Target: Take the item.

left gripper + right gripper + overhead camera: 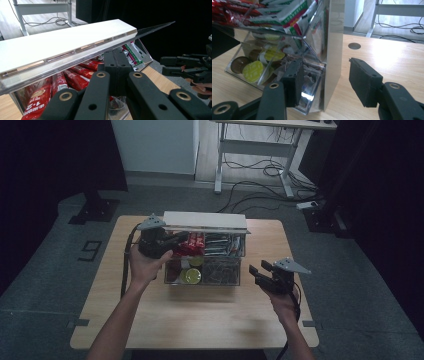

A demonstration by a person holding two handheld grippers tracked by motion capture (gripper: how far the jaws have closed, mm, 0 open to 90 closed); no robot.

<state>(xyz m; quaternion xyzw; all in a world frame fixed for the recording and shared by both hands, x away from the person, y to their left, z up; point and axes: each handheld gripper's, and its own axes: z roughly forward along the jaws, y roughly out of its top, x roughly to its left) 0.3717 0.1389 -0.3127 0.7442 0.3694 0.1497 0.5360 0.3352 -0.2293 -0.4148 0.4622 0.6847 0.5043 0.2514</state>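
Left tool (pixel 172 241) jaws closed together at front edge of white lid (pixel 205 221), lid lifted above clear organizer box (pixel 206 270); whether lid is pinched, cannot tell. Right tool (pixel 260 270) jaws spread wide, empty, just beside box's right end. Box mid-counter (pixel 150 330): red packets (pixel 53 83), green-white sachets (pixel 292 18), yellow-green pods (pixel 253 71).

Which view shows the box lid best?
Left gripper view: the white lid spans the frame, raised, its clear edge above the red packets, left gripper shut under it. High view shows the lid small, from above. Right gripper view shows the clear box.
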